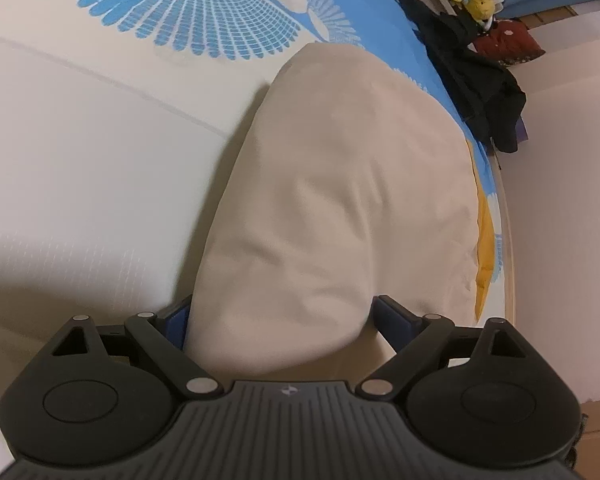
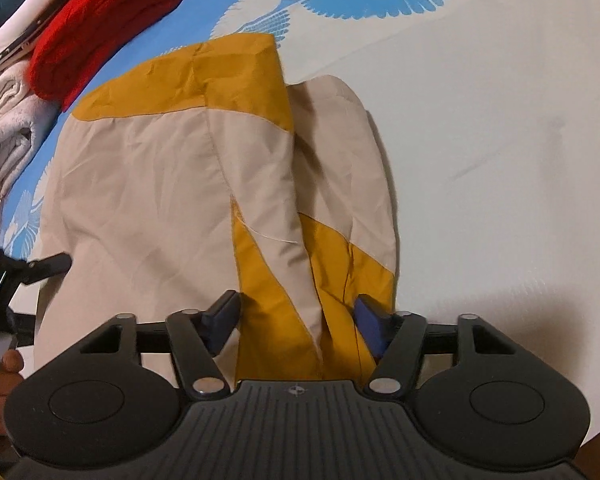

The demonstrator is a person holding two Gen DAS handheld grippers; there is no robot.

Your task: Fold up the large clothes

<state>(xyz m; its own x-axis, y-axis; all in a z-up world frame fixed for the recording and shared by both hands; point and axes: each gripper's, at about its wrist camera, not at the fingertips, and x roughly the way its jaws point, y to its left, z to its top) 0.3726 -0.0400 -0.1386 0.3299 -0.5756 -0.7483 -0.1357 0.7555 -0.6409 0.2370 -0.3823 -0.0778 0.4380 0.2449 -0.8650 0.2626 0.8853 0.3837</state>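
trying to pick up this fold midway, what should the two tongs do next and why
Probably close both tongs on the cloth. The left tongs stand wide around a beige fold of the jacket, and the right tongs straddle its beige and mustard edge, pads seemingly not pinching. The jacket lies only partly folded on the bedspread, so gripping comes first.

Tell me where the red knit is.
Right wrist view, top left: the folded red knit lies on the bedspread, above white towels, beyond the beige-and-mustard jacket.
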